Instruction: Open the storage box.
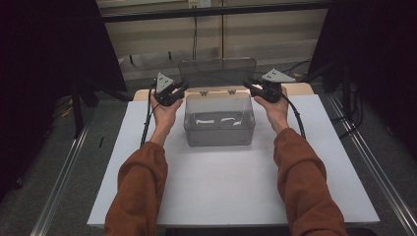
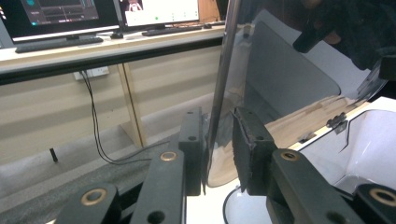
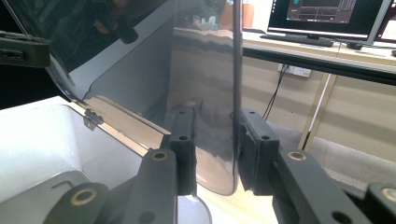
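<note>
High view: a clear box (image 1: 219, 120) stands on the white table (image 1: 236, 187), toward the far edge, its long axis running left to right. Its hinged lid (image 1: 218, 72) stands raised behind it, near upright. The left gripper (image 1: 183, 88) has the lid's left edge and the right gripper (image 1: 247, 86) its right edge, so each hand is equally near, one per side. The table in front of the box is bare; behind the lid the table ends quickly.

Left gripper view: the lid's edge (image 2: 219, 79) runs up between the jaws as a thin upright strip. The jaws are narrow and look pinched on it, though a small gap shows on the right pad side. The hinges (image 2: 337, 120) and the box's white inside (image 2: 369, 140) lie to the right, so a closing swing goes that way.

Right gripper view: the lid edge (image 3: 237, 84) stands between the jaws, which are narrow, about the sheet; whether both pads press I cannot tell for certain. A hinge (image 3: 92, 117) and the box (image 3: 42, 144) lie to the left.
</note>
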A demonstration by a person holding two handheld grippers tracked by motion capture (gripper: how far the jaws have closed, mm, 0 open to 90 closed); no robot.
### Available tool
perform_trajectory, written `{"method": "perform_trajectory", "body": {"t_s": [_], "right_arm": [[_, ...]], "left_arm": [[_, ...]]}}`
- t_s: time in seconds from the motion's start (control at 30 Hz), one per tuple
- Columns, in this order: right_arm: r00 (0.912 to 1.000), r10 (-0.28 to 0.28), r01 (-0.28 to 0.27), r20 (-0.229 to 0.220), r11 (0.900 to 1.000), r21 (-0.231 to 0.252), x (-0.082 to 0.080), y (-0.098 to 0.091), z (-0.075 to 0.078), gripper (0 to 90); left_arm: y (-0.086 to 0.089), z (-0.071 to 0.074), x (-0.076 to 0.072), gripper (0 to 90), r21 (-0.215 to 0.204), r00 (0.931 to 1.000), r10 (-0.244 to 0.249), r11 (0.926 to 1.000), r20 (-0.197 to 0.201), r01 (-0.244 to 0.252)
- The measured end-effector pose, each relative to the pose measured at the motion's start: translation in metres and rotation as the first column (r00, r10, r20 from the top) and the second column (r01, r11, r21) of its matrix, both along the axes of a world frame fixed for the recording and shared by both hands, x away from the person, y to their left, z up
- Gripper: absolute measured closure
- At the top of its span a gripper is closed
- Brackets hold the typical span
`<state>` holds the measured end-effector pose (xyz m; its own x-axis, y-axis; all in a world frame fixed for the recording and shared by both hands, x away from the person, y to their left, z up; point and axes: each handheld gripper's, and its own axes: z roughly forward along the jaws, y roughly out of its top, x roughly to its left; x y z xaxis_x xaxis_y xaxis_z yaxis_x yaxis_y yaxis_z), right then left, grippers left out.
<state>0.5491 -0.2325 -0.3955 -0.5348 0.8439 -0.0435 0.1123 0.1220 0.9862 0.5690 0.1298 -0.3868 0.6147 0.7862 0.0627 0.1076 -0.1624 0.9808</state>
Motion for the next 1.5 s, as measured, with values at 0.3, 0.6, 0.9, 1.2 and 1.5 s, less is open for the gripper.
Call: {"method": "perform_trajectory", "body": {"t_s": [0.3, 0.6, 0.9, 1.2, 1.5], "right_arm": [[0.9999, -0.008, 0.008, -0.01, 0.9993, 0.038, 0.006, 0.0, -0.006, 68.8], [0.9995, -0.011, 0.012, -0.03, 0.9988, 0.048, 0.01, 0.0, -0.011, 68.6], [0.9985, -0.021, 0.024, -0.051, 0.998, 0.059, 0.015, 0.001, -0.013, 70.0], [0.9961, -0.014, 0.022, -0.087, 0.9953, 0.094, 0.018, -0.001, -0.012, 71.1], [0.9935, -0.013, 0.027, -0.113, 0.9925, 0.12, 0.023, -0.002, -0.014, 72.7]], "left_arm": [[-0.002, -0.005, 0.008, 73.3, 0.0, 0.9988, -0.009, 1.0, -0.048, 0.009], [-0.002, -0.009, 0.011, 74.2, 0.012, 0.998, -0.008, 0.9999, -0.062, 0.009], [-0.003, -0.012, 0.017, 75.8, 0.002, 0.9963, 0.001, 1.0, -0.086, -0.001], [-0.002, -0.012, 0.024, 75.5, -0.034, 0.9899, -0.016, 0.9993, -0.141, 0.011], [-0.003, -0.012, 0.031, 74.6, -0.041, 0.9821, -0.02, 0.9991, -0.187, 0.013]]}}
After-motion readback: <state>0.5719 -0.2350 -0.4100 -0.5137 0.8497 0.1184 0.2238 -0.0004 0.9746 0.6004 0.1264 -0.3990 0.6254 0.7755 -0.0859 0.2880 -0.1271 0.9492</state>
